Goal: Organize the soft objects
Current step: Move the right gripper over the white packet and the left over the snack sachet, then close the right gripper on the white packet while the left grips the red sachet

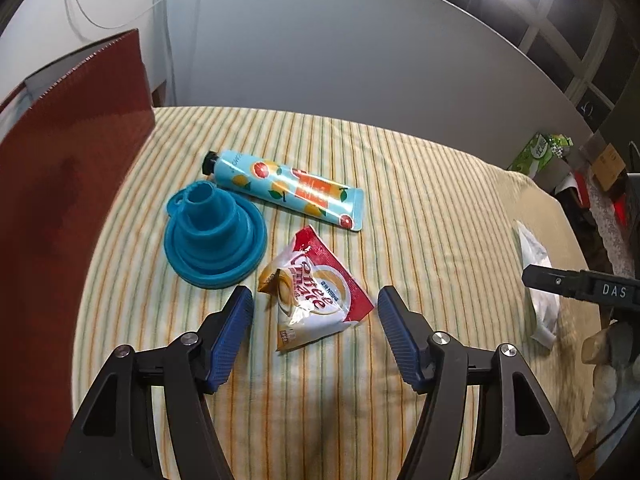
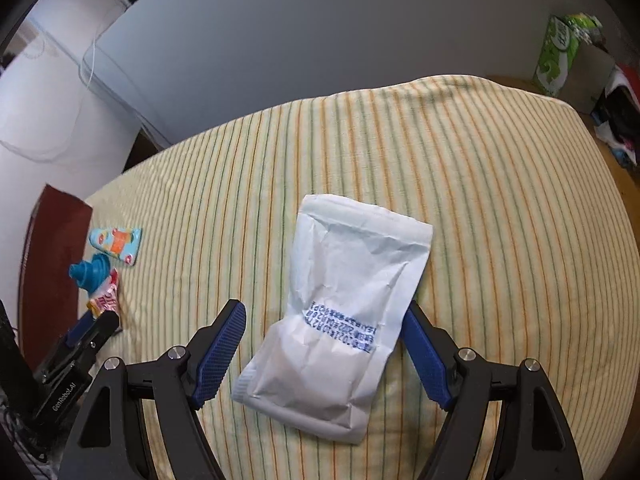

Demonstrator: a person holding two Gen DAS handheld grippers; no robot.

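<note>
A striped yellow cloth point(image 1: 400, 184) covers the bench, a grey wall behind. At far left stands one dark red box point(image 1: 60, 184); its contents cannot be seen. Next come one teal collapsible funnel point(image 1: 214, 236), one fruit-printed tube point(image 1: 286, 190) and one Coffee-mate sachet point(image 1: 316, 300), which lies between the wide-spread, untouching jaws of the left gripper point(image 1: 316, 312). Further right, one white paper pouch point(image 2: 340, 312) lies inside the right gripper point(image 2: 324, 334), jaws wide. Only the right wrist view shows the pouch's blue print.
</note>
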